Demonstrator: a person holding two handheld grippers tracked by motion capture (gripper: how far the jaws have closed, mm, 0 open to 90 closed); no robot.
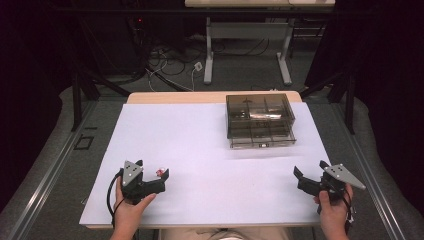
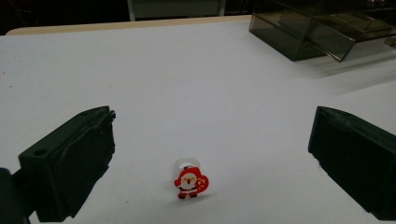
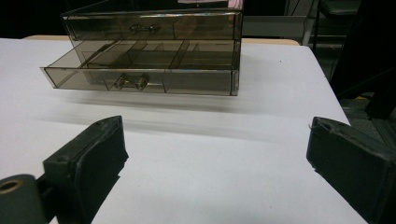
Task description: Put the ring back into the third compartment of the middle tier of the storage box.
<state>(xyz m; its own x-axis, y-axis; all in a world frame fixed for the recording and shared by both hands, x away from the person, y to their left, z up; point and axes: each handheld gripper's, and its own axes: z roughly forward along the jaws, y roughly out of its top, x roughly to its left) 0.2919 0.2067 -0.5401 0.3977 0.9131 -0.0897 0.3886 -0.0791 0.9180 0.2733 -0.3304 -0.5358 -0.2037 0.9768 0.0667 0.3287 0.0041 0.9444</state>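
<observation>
1. Not much done yet, I'd say. The ring (image 2: 189, 176) sat loose on the sheet (image 1: 200, 145), right between the left gripper (image 2: 210, 158) jaws and a bit nearer the left one, touching neither.
2. Left jaws were spread wide, nothing pinched. Same for the right gripper (image 3: 217, 163): jaws wide apart, bare sheet between them.
3. The organizer (image 3: 149, 51) stood well ahead of the right jaws with its lower drawer (image 3: 140, 74) already pulled out. My guess is the ring goes in there, so the grab, carry and drop were all left to do.
4. The ring looked like a pale, translucent plastic band with a flat red-and-white Santa charm on the front. Small and light, probably easy to knock over.
5. The organizer was smoky see-through acrylic, boxy, with dividers inside and little metal knobs on the drawers. The sheet was matte white and smooth.
</observation>
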